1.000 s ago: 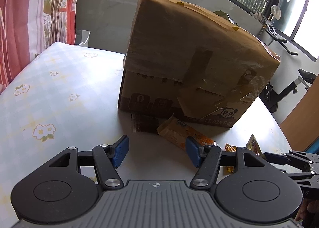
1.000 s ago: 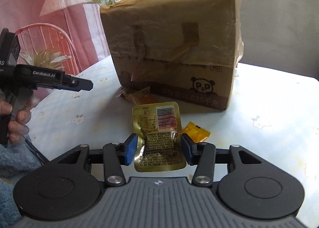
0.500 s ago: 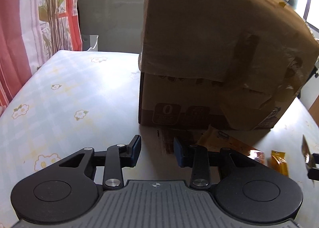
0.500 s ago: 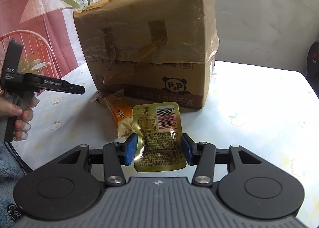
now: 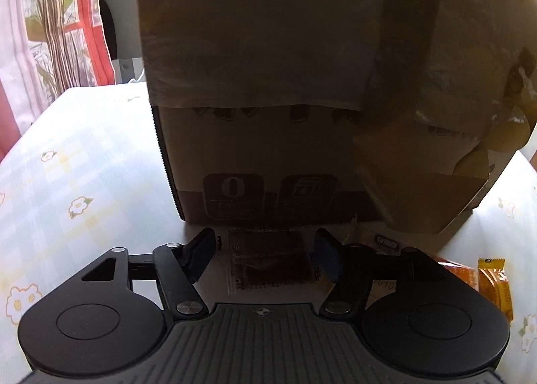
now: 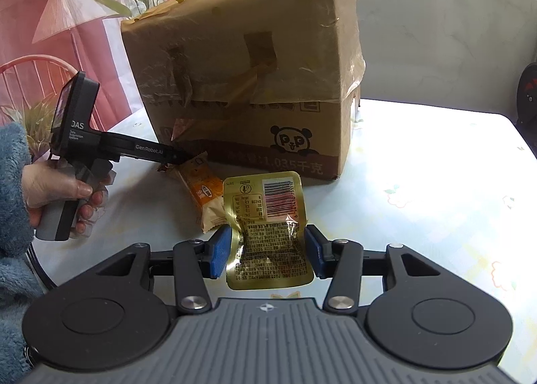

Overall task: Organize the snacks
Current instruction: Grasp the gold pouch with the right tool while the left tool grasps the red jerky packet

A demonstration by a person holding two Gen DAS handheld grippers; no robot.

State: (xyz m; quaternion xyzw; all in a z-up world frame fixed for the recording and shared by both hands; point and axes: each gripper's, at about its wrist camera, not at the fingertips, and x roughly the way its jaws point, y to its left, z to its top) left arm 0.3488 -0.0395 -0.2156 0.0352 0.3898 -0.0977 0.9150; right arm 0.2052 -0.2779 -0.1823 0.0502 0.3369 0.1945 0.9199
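Observation:
My right gripper [image 6: 266, 251] is shut on a gold foil snack packet [image 6: 266, 229] and holds it above the table in front of the cardboard box [image 6: 248, 82]. My left gripper [image 5: 265, 254] is open, low at the foot of the box [image 5: 302, 82], its jaws either side of a flat dark-brown snack packet [image 5: 268, 261] lying on the table. From the right wrist view the left gripper [image 6: 174, 157] reaches toward the box's base. An orange snack bar [image 6: 204, 196] lies beside it. A small orange packet [image 5: 495, 283] lies at the right.
The table [image 6: 436, 199] has a pale floral cloth. The taped box stands in its middle, with loose flaps hanging. A red chair [image 6: 30, 72] and pink curtain stand at the left. A wall lies behind the table.
My left gripper has moved forward and down to the box's base, and its jaws now straddle the dark-brown packet. My right gripper has kept hold of the gold packet and drifted right.

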